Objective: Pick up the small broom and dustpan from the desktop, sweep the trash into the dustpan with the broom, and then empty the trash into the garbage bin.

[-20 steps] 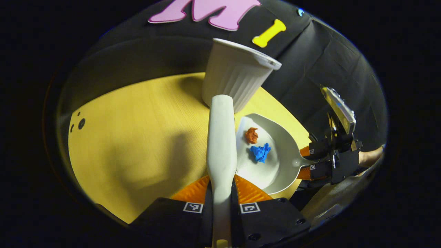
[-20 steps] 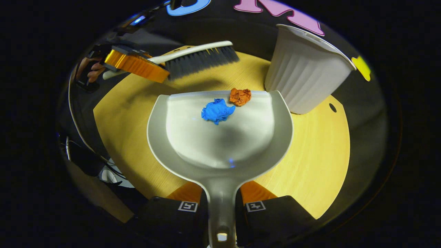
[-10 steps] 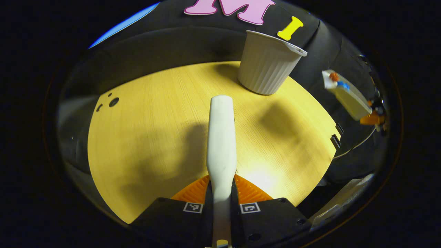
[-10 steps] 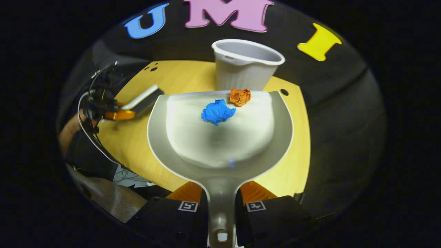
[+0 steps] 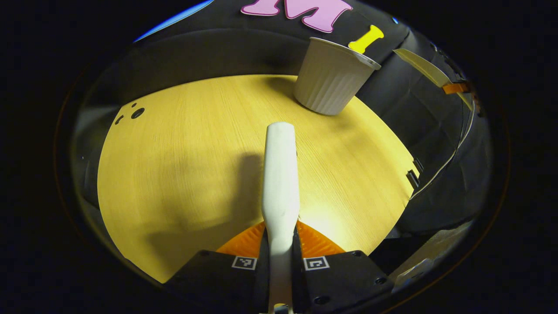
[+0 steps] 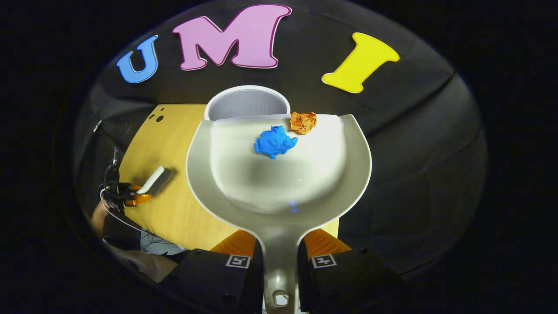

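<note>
While clamping the dustpan [image 6: 279,183], right gripper [image 6: 279,261] hovers above the bin [image 6: 247,102].

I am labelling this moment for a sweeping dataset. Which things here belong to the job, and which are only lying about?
Belong to the job:
- white plastic dustpan, in the right claw
- white-handled broom, in the left claw
- blue paper ball
- orange paper ball
- white ribbed bin

Lying about:
- yellow wooden desktop only
</note>
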Demonstrator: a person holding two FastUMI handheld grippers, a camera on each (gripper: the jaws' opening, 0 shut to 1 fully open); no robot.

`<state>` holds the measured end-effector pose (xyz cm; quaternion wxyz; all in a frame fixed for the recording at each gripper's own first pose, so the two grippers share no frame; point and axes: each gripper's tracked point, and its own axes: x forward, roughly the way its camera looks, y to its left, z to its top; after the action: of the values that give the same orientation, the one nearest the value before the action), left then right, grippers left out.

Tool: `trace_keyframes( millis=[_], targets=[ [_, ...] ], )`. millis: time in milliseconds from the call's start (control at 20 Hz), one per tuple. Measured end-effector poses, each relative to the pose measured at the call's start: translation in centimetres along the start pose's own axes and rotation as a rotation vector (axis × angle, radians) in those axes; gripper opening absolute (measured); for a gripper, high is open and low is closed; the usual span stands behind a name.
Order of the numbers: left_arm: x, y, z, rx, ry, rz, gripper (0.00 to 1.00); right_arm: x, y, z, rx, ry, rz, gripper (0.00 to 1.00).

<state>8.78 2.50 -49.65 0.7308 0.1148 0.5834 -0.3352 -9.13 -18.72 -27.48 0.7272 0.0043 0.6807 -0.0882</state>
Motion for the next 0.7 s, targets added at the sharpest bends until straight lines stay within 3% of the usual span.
trace_keyframes(
  millis=[400,650,700],
  targets=[
    [-0.9,2.2,-1.7,-0.054,-0.006,0.024,0.24,4.8,-1.4,7.8,-0.176,0.113,-0.145,0.36],
    [-0.8,2.7,-2.4,-0.082,-0.013,0.033,0.25,4.7,-2.6,9.9,-0.405,0.280,-0.258,0.32],
    [-0.8,2.7,-2.5,-0.085,-0.016,0.034,0.25,4.8,-2.2,10.2,-0.411,0.288,-0.257,0.36]
  ],
)
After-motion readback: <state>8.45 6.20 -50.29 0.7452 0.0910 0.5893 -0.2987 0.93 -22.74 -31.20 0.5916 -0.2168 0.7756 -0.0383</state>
